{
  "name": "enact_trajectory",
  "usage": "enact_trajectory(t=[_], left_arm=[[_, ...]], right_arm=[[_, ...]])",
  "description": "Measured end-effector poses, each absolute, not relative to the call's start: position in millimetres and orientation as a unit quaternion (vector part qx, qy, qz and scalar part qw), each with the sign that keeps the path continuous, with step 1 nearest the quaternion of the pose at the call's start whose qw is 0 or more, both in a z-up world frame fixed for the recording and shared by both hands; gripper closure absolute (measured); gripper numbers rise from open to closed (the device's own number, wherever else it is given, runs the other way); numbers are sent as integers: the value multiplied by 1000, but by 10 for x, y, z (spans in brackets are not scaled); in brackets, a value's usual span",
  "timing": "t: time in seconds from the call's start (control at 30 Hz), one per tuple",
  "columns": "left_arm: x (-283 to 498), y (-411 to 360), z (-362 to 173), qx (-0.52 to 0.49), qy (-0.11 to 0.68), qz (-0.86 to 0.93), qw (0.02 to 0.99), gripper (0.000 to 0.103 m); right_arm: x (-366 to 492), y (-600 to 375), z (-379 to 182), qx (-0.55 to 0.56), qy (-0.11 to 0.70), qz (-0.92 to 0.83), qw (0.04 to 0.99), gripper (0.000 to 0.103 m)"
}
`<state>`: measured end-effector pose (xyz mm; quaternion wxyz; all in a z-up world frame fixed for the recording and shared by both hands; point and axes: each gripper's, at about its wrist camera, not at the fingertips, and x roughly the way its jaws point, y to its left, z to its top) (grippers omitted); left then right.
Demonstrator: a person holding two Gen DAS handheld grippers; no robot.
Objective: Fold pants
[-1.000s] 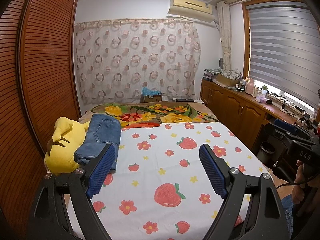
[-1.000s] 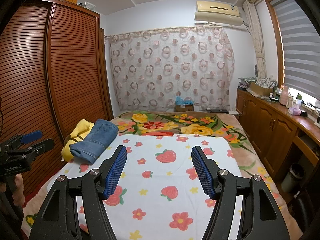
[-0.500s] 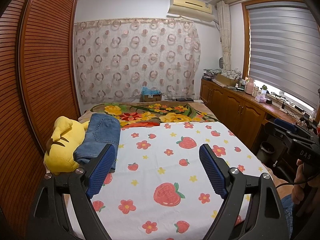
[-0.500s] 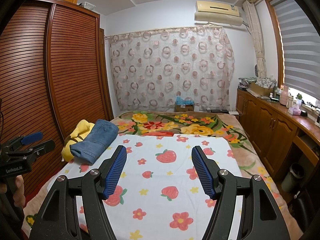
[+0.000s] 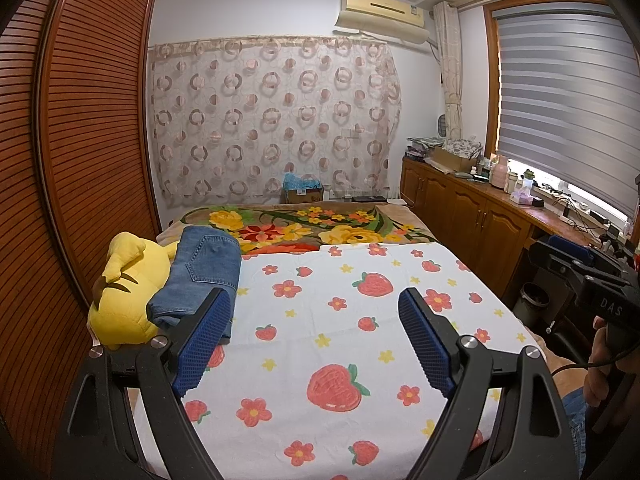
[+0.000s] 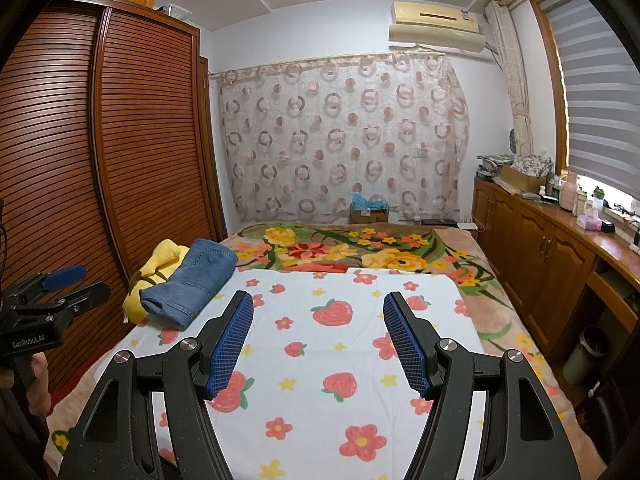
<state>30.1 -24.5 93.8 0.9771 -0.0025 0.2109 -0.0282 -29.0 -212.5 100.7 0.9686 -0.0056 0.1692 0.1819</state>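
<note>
Item: pants (image 5: 202, 276), blue denim; lying as a compact folded bundle at the far left corner of the bed (image 5: 460, 276), half on the strawberry-print sheet (image 5: 320, 320) and half propped against a yellow plush toy (image 5: 124, 292); a back pocket faces up; no leg hangs loose.

Item: left gripper (image 5: 316, 338); fingers (image 5: 426, 348) spread wide, nothing between them; held above the near part of the sheet, tilted slightly down; the pants sit just beyond its left finger, not touched.

Item: right gripper (image 6: 318, 338); fingers (image 6: 230, 342) likewise spread, nothing pinched; above the middle of the sheet, well apart from the pants, which lie off to its left (image 6: 192, 282).

Item: floral blanket (image 5: 304, 228) under the sheet at the far end of the bed; louvred wardrobe (image 5: 80, 160) along the left; wooden cabinets (image 5: 460, 216) along the right under the blinds.

Step in hand, as judged: folding looks finished and the bundle set aside, both grippers free and idle; alternatively, a start pose before the bundle is fetched; the frames do not settle which.

Next move, if more work is wanted: the left gripper is nearer; it needs a reach forward and left, a pinch on the thick denim edge rather than the plush behind it; the layered cloth may slip open if only the top layer is caught.
</note>
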Motion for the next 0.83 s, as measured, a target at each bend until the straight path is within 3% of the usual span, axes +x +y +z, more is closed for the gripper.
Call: enact_trajectory(t=[0.83], left_arm=[[312,-228,950,-3,211,-28,977,17]], right_arm=[[-271,-2138,1012,-6,168,183,969,33]])
